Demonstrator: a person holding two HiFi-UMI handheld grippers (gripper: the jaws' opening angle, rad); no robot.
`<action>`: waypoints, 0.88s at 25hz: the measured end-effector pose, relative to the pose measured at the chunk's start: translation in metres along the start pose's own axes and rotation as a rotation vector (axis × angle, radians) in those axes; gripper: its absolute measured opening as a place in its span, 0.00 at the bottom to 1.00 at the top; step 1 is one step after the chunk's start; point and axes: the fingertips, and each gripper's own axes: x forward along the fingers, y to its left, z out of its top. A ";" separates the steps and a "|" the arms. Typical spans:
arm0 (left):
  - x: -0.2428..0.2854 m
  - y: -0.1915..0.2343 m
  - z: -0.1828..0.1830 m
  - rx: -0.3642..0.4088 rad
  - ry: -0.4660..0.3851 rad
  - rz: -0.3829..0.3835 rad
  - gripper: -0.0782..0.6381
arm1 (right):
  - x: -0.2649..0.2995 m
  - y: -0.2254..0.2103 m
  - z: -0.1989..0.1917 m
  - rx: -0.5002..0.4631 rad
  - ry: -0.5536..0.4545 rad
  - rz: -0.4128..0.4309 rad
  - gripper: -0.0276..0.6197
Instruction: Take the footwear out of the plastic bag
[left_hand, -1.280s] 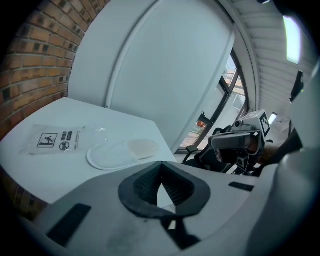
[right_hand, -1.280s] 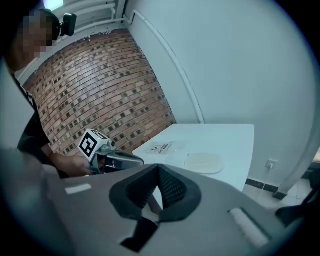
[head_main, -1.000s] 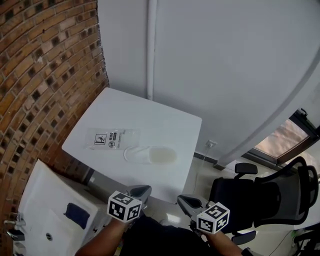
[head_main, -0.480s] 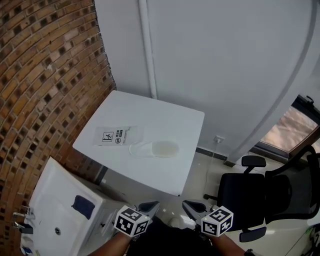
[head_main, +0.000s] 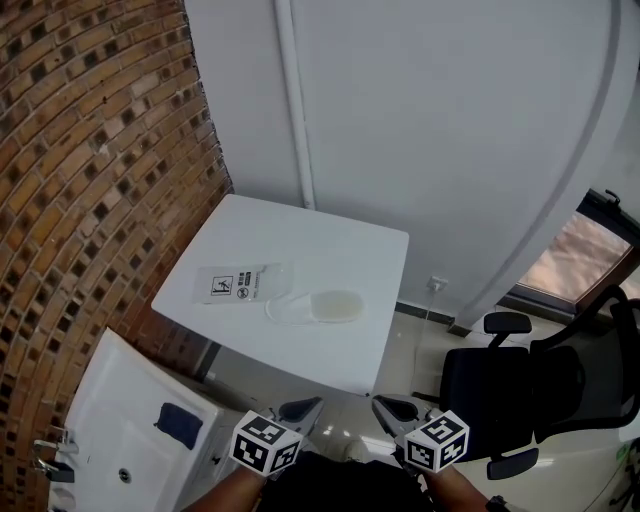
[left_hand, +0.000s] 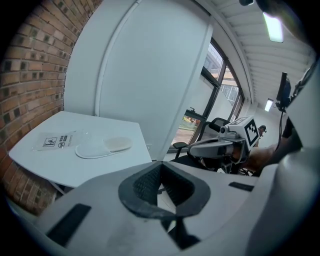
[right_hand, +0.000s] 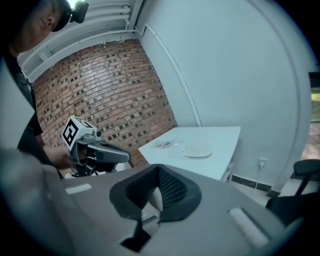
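A clear plastic bag (head_main: 238, 284) with a printed label lies on the white table (head_main: 340, 240). A white slipper (head_main: 318, 307) lies at the bag's right end, its toe pointing right; I cannot tell how far it sits inside. Both grippers hang well short of the table's near edge, at the bottom of the head view. My left gripper (head_main: 303, 410) and right gripper (head_main: 392, 409) are both shut and hold nothing. The left gripper view shows its closed jaws (left_hand: 162, 187), with the slipper (left_hand: 102, 146) far ahead. The right gripper view shows closed jaws (right_hand: 158, 192) and the distant slipper (right_hand: 197, 150).
A brick wall (head_main: 90, 180) runs along the table's left side. A white cabinet (head_main: 110, 420) stands at the lower left. A black office chair (head_main: 530, 385) stands to the right of the table. A white wall with a pipe (head_main: 292, 100) rises behind it.
The view has swung, so the table sits a little farther up and right. Both grippers have sunk toward the bottom edge, still shut and empty. Bag and slipper have not moved.
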 end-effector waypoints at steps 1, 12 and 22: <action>-0.004 0.004 0.000 -0.002 -0.002 -0.004 0.12 | 0.003 0.003 0.003 -0.005 0.000 -0.007 0.05; -0.022 0.050 -0.004 -0.029 -0.034 -0.016 0.12 | 0.037 0.030 0.018 -0.086 0.030 -0.043 0.05; -0.031 0.071 0.005 -0.126 -0.126 0.095 0.12 | 0.046 0.016 0.032 -0.149 0.085 0.030 0.05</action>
